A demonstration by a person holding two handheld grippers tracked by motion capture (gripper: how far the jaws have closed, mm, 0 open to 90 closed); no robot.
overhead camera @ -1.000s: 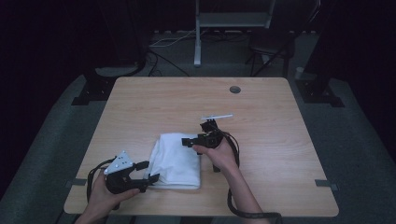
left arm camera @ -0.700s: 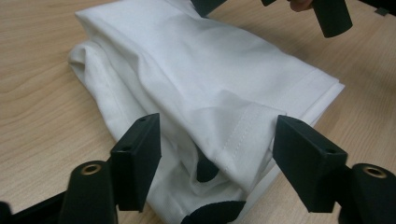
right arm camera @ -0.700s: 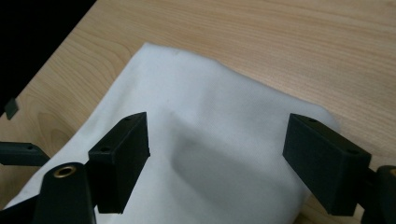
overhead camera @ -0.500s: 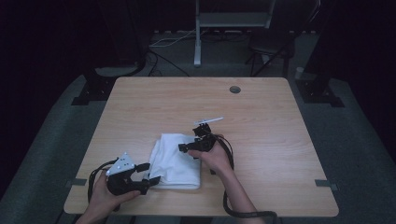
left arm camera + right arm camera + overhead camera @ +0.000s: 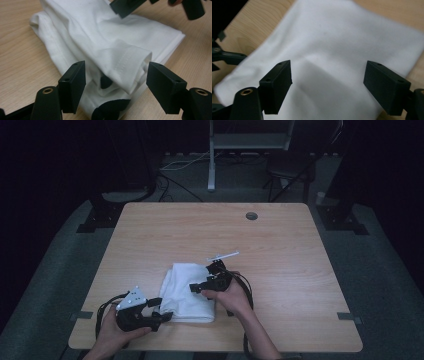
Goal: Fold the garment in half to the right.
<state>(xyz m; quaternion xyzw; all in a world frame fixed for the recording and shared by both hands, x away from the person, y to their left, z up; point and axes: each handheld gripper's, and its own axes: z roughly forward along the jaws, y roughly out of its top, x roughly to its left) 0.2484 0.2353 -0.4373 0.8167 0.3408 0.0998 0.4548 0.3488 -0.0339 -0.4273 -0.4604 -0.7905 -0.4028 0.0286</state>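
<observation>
Between the left tool's (image 5: 116, 85) gaping jaws (not pinching): folded white cloth (image 5: 110, 40).

Bare table (image 5: 280, 250) runs wide beyond and right of the folded white cloth (image 5: 187, 290). Near edge is crowded: left gripper (image 5: 159, 309) at the cloth's corner, right gripper (image 5: 200, 287) over its top.

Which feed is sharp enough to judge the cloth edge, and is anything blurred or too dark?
Left gripper view: white cloth hem sharp, stitching readable. Right gripper view: cloth soft and blurred, jaw shadow across it. High view: dim, surroundings nearly black, table evenly lit.
</observation>
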